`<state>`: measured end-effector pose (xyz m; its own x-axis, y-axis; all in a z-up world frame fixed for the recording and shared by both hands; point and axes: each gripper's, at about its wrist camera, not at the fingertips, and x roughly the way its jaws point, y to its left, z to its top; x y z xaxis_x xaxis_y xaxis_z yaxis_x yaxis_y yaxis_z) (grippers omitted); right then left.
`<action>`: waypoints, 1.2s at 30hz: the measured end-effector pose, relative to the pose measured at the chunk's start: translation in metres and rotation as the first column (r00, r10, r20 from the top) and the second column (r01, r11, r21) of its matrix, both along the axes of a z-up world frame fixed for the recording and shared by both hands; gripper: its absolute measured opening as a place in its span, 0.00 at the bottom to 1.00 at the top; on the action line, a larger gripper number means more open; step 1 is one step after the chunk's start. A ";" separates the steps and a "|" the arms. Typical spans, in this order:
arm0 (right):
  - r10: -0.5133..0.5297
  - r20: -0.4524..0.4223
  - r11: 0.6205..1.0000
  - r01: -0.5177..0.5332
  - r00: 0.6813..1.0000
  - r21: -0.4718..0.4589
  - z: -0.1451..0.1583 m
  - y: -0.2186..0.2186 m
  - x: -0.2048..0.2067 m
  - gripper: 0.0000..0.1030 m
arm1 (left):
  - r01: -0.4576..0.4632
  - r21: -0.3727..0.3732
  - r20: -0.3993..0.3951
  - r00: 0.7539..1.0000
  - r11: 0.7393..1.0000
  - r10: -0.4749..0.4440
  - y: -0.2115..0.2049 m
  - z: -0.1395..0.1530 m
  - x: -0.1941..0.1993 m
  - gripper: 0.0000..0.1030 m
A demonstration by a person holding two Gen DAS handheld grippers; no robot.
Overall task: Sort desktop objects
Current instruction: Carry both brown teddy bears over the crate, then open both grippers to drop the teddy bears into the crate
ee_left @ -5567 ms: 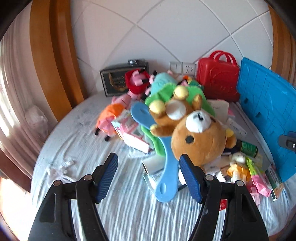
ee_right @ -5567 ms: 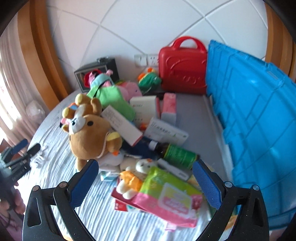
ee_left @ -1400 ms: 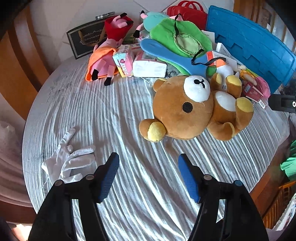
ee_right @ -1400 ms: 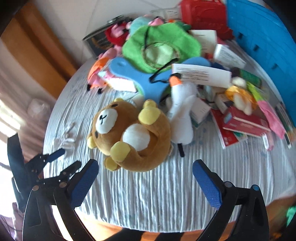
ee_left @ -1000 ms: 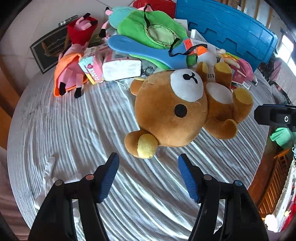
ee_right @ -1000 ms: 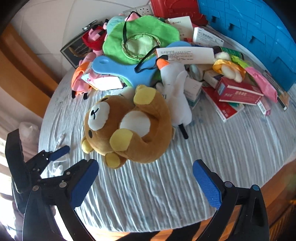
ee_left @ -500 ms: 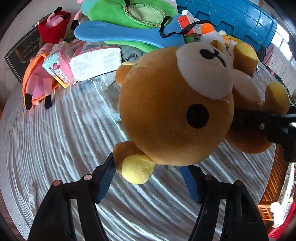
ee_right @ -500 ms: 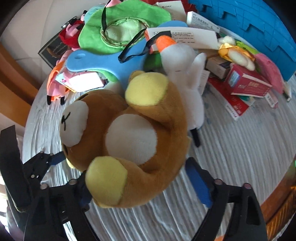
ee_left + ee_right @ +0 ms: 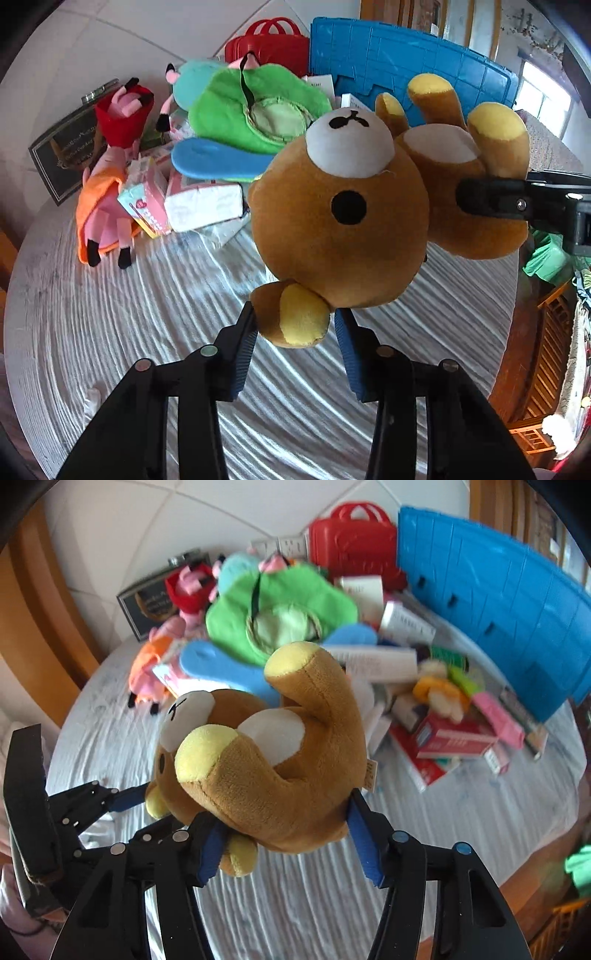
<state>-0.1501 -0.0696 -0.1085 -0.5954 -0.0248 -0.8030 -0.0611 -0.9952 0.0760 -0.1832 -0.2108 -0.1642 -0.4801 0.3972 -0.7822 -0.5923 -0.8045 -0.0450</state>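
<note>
Brown plush bear (image 9: 347, 236), soft and round-headed, with white muzzle and belly patch and yellow paw pads — hanging clear of the bench (image 9: 110, 325), belly up. Left tongs (image 9: 295, 325) closing on one yellow-tipped ear, blue ribbed pads pressed to its sides. Right tongs (image 9: 284, 823) closing around the bear's rump, pads dug into the fur; seen from the left wrist as a black finger against the bear's body (image 9: 491, 203).

Blue ribbed plastic crate (image 9: 498, 602) standing at the far right edge of the bench, its inside out of sight. Red hard-shell case (image 9: 351, 539) with a loop handle shut beside it, against the tiled wall.

Bench round, covered in crinkled white cloth. Behind the bear, a heap: floppy green felt hat (image 9: 255, 107) over a flat blue paddle shape (image 9: 218, 158), pink-and-orange plush pig (image 9: 107, 206), white tissue pack (image 9: 203, 206), red cartons (image 9: 454, 738), long white boxes (image 9: 373, 661) — all rectangular card among soft toys.
</note>
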 end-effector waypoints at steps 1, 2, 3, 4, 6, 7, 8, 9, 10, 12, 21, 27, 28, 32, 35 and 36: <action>0.011 -0.032 1.000 -0.011 0.999 0.017 0.010 -0.001 0.003 0.57 | -0.002 0.008 -0.014 1.000 1.000 0.002 0.001 0.006 0.000 0.41; 0.019 -0.054 0.999 -0.018 0.998 0.027 0.017 -0.001 0.005 0.57 | -0.002 0.018 -0.031 1.000 1.000 0.003 -0.003 0.013 0.001 0.41; 0.026 -0.074 0.999 -0.024 0.997 0.036 0.024 -0.001 0.005 0.57 | -0.005 0.032 -0.052 0.999 0.999 0.007 -0.003 0.021 0.003 0.41; 0.031 -0.101 0.999 -0.027 0.994 0.040 0.035 0.002 0.007 0.57 | -0.007 0.043 -0.070 0.997 0.999 0.010 -0.002 0.029 0.001 0.41; 0.034 -0.131 0.999 -0.029 0.991 0.040 0.049 0.007 0.006 0.57 | -0.012 0.066 -0.108 0.994 0.998 0.019 0.007 0.050 -0.002 0.41; 0.035 -0.147 0.999 -0.029 0.988 0.039 0.057 0.011 0.006 0.57 | -0.013 0.076 -0.123 0.992 0.997 0.022 0.009 0.058 -0.001 0.41; 0.035 -0.167 0.999 -0.029 0.985 0.040 0.066 0.016 0.006 0.57 | -0.014 0.086 -0.137 0.990 0.996 0.026 0.012 0.066 -0.002 0.41; 0.036 -0.187 0.999 -0.029 0.982 0.044 0.074 0.022 0.006 0.57 | -0.013 0.098 -0.155 0.988 0.995 0.028 0.018 0.076 -0.004 0.41; 0.038 -0.203 0.998 -0.029 0.979 0.048 0.081 0.026 0.004 0.57 | -0.011 0.103 -0.166 0.986 0.995 0.028 0.022 0.081 -0.009 0.41; 0.041 -0.231 0.998 -0.029 0.972 0.055 0.095 0.039 0.003 0.57 | -0.008 0.110 -0.199 0.980 0.994 0.030 0.035 0.094 -0.013 0.41; 0.032 -0.356 0.998 -0.013 0.934 0.055 0.142 0.146 -0.006 0.57 | 0.013 0.142 -0.324 0.945 0.990 0.034 0.144 0.152 -0.029 0.41; 0.057 -0.433 0.996 -0.020 0.900 0.089 0.178 0.280 -0.017 0.57 | 0.027 0.189 -0.387 0.921 0.982 0.049 0.273 0.189 -0.042 0.41; 0.060 -0.435 0.995 -0.021 0.898 0.094 0.183 0.296 -0.018 0.57 | 0.028 0.194 -0.388 0.920 0.981 0.050 0.291 0.194 -0.044 0.41; 0.080 -0.445 0.990 -0.021 0.892 0.136 0.207 0.390 -0.028 0.57 | 0.019 0.196 -0.410 0.910 0.981 0.065 0.386 0.216 -0.053 0.41; 0.066 -0.440 0.992 -0.011 0.896 0.126 0.213 0.452 -0.038 0.57 | 0.011 0.189 -0.388 0.920 0.982 0.065 0.449 0.225 -0.063 0.41; 0.060 -0.436 0.993 -0.008 0.898 0.121 0.213 0.469 -0.041 0.57 | 0.010 0.173 -0.383 0.922 0.985 0.058 0.470 0.226 -0.066 0.41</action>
<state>-0.1907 0.3990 0.1044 -0.8877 0.0244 -0.4599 -0.0139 -0.9996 -0.0262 -0.2490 0.2594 0.0618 -0.7412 0.4912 -0.4576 -0.5717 -0.8191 0.0467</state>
